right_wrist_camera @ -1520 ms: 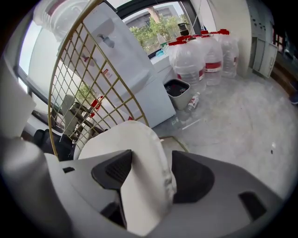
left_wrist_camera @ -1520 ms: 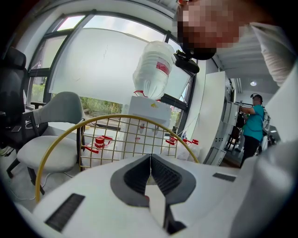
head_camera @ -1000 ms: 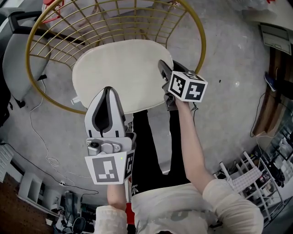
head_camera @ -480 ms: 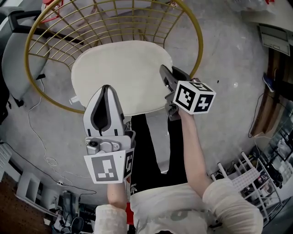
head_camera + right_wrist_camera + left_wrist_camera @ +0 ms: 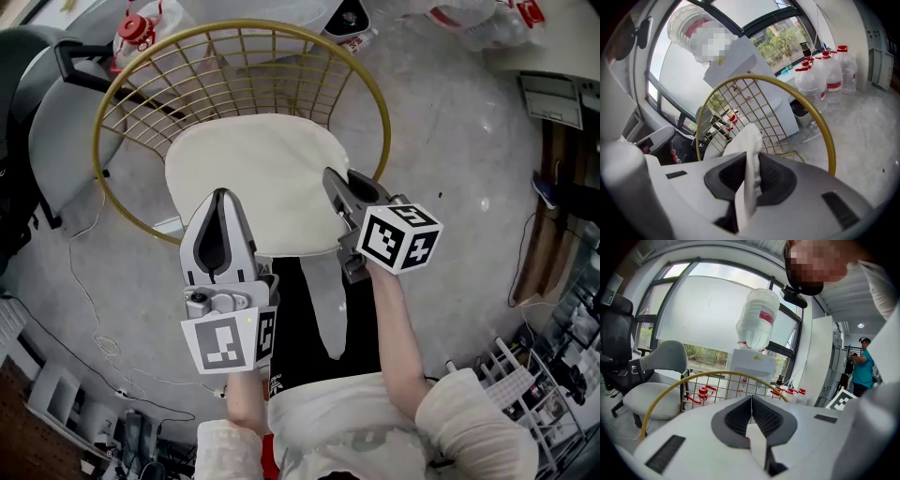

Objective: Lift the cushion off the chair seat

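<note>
Both of my grippers grip the near edge of the cream cushion (image 5: 253, 173), which sits above the seat of the gold wire chair (image 5: 244, 23) in the head view. The cushion is a broad oval. Its long axis runs from left to right across that view, roughly parallel to my shoulders, and its short axis points away from me toward the chair's lattice back.

The left gripper (image 5: 221, 199) holds the near-left part of the rim. In the left gripper view its jaws meet at the tips, with a thin cream flap of the cushion pinched between the dark ribbed pads (image 5: 736, 416).

The right gripper (image 5: 330, 180) takes the near-right corner and angles downward. Its jaws have just been closing, and in the right gripper view they press on a fold of cushion (image 5: 749, 140) that stands edge-on between them and rises toward the chair's rim.

I cannot tell whether the far edge of the cushion touches the seat. A grey office chair (image 5: 56, 141) stands just beside the wire chair on the left. Water bottles (image 5: 825, 75) with red caps stand on the concrete floor (image 5: 469, 187) beyond it.
</note>
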{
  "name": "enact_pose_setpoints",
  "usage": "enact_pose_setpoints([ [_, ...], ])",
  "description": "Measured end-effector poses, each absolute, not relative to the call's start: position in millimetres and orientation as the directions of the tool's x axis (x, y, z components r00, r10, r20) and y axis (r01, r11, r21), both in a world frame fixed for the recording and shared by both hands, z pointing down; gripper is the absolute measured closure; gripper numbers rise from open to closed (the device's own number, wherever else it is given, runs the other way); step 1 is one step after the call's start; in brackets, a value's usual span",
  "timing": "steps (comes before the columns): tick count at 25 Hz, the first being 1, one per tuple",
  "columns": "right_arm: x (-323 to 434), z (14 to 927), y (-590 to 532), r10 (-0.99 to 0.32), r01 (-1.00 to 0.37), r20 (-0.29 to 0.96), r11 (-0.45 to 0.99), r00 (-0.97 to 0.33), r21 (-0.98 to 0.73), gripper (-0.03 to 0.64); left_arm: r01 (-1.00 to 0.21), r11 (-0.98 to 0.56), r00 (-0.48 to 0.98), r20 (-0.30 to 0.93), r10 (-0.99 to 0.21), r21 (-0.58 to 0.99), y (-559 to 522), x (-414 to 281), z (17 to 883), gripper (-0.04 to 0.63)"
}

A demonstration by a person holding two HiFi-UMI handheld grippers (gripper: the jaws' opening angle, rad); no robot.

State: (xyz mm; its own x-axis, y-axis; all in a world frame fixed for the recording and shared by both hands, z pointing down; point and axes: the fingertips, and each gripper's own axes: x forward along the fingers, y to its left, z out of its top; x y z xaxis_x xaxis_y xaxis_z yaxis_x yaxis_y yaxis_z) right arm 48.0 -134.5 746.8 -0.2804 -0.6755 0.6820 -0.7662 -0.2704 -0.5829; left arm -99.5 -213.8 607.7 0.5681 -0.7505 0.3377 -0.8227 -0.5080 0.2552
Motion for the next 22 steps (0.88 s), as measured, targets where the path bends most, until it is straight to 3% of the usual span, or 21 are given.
enact_pose_setpoints([
  [15, 57.1, 599.4, -160.3, -0.684, -0.895, 0.679, -0.086, -0.267, -0.438, 0.569, -0.879, -0.425, 0.466, 0.201, -0.862, 0.214, -227.2, -101.3, 457.2, 0.58],
  [22, 43.1, 502.0, -172.1, -0.746, -0.916, 0.602, 0.026, -0.284, -0.4, 0.571, -0.886, -0.411, 0.437, 0.091, -0.895, 0.214, -220.5, -99.5, 372.3, 0.58],
])
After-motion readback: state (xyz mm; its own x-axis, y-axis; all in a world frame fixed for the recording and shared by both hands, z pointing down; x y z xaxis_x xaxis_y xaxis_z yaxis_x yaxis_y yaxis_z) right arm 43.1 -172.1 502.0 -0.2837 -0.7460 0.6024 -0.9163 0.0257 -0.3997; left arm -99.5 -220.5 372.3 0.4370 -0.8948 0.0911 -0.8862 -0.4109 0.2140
